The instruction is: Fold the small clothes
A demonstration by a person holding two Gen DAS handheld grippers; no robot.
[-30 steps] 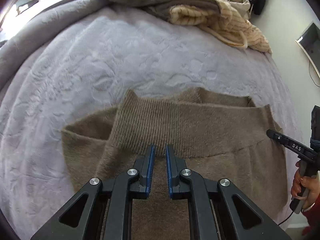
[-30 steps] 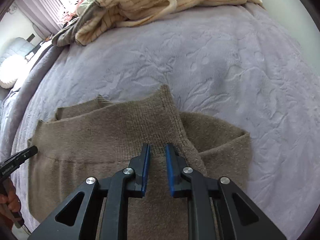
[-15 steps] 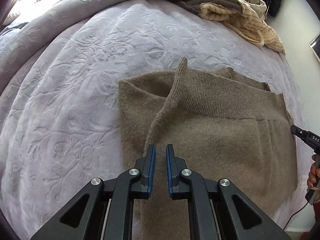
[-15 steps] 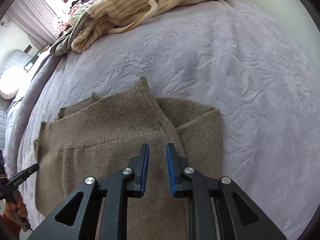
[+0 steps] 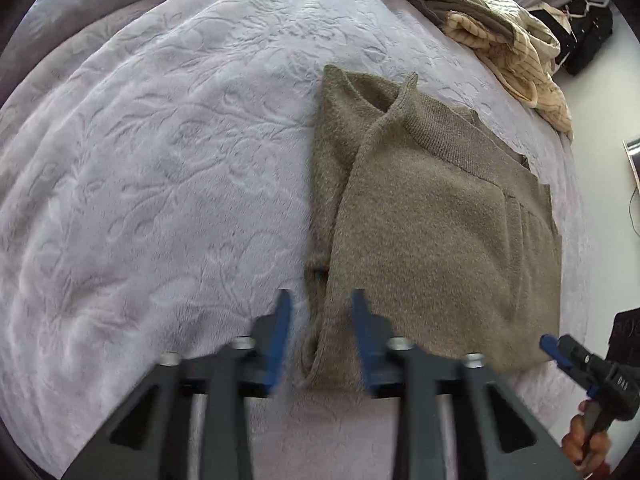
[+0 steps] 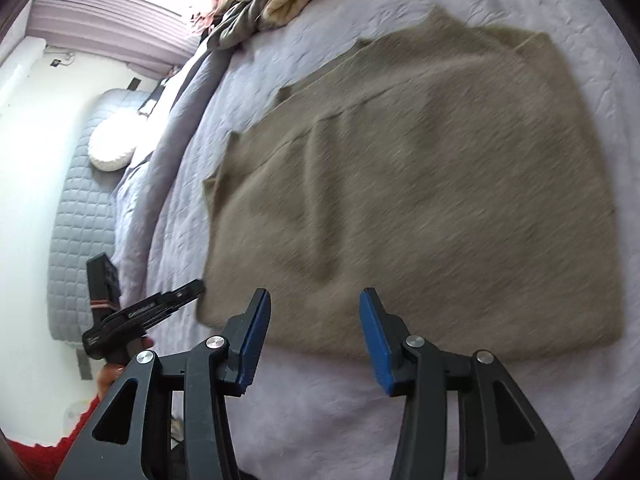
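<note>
The brown sweater lies flat on the bed, one side already folded in (further folds seemingly remain), with the left hand-held gripper and right hand-held gripper both released, holding nothing.

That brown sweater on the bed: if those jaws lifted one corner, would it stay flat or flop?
Probably flop: the sweater is soft knit, already folded over itself and lying limp on the bedspread. It looks thick and fuzzy, so likely grippy rather than slippery. Pushed, it would probably bunch against the plush cover.
</note>
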